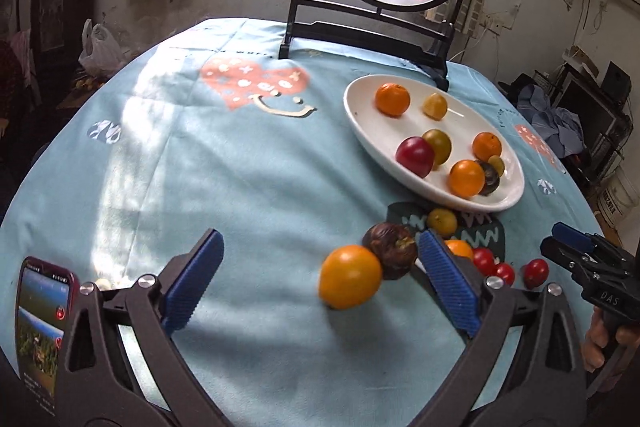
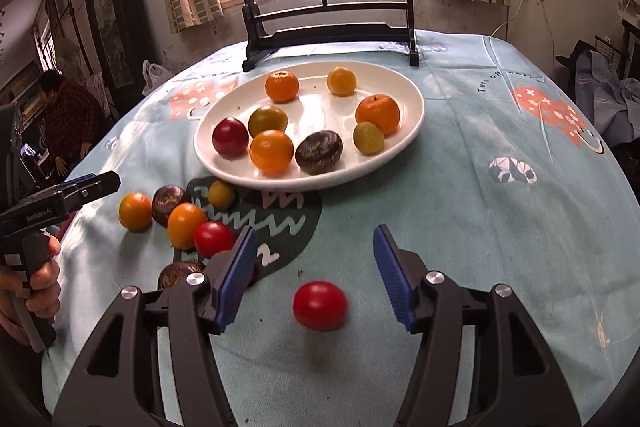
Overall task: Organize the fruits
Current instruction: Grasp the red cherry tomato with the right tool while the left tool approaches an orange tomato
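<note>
Status: sorting is partly done. The plate (image 2: 416,107) holds eight fruits: three oranges, a red plum, a dark brown fruit, and three small yellow-green ones. I judge these as finished.

Left on the cloth (image 2: 460,211), grouped at 7 to 8 o'clock of the plate in the right wrist view:
- an orange (image 2: 135,210) at the far left;
- a brown fruit (image 2: 168,199) touching it;
- a second orange (image 2: 186,225);
- a small yellow-green fruit (image 2: 221,194) just beside the plate rim;
- a red tomato (image 2: 213,238) and another brown fruit (image 2: 176,273), partly hidden behind my right finger.

The left wrist view shows at least two more small red fruits in this group.

My left gripper (image 1: 320,283) stands spread wide. The large orange (image 1: 350,275) lies between its fingers, nearer the right pad (image 1: 448,283), and neither pad touches it. The orange looks blurred.

My right gripper (image 2: 314,277) stands partly spread. A red tomato (image 2: 320,305) lies between its fingers toward 6 o'clock, free of both pads and also blurred.

Neither gripper pinches anything. Both fruits sit on the cloth, well short of the plate.

Judgement: roughly half the fruit is plated; about eight pieces remain to be moved.
</note>
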Demonstrator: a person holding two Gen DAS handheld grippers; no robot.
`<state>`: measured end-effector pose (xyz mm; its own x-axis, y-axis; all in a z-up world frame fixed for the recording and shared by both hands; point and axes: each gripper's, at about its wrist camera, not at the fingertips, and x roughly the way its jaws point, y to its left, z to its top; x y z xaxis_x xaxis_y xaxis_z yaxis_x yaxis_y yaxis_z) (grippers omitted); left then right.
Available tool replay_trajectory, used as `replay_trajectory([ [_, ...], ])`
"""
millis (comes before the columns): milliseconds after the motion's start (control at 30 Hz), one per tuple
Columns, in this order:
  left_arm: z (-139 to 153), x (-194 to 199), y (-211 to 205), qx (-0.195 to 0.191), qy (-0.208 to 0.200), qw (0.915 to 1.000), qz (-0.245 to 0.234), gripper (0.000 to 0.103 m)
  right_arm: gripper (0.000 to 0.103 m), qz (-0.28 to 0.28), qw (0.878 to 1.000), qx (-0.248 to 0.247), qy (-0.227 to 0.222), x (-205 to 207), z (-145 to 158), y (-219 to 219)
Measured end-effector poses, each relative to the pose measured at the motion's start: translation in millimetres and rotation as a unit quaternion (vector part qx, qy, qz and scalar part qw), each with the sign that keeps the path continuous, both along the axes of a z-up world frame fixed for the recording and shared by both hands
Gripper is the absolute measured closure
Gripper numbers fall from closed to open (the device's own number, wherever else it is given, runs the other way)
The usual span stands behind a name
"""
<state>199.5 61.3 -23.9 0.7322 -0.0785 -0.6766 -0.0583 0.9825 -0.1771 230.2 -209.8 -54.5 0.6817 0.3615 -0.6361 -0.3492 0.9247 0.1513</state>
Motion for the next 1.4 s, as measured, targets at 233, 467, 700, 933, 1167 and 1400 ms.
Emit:
replay_trajectory([
  [233,-3,-3,2,0.011,0.004,0.9999,0.009,0.003,0.041,0.015,0.999,-0.027,0.03,-10,-17,4],
  [467,-3,-2,0,0.022,0.006,0.9997,0.009,0.003,0.041,0.019,0.998,-0.027,0.046,-8,-21,4],
  [700,-3,-2,-1,0.028,0.006,0.9996,0.008,0.003,0.051,0.02,0.998,-0.026,0.055,-5,-24,4],
  [933,-4,-1,-4,0.036,0.007,0.9993,0.006,0.003,0.062,0.022,0.997,-0.026,0.064,-3,-27,4],
  [1167,-5,-1,-5,0.04,0.01,0.9991,0.003,0.003,0.072,0.017,0.997,-0.027,0.063,-2,-28,2],
  [1400,-14,-1,-25,0.071,0.032,0.9952,-0.06,0.005,0.072,0.01,0.998,-0.019,0.061,-2,-27,-2],
])
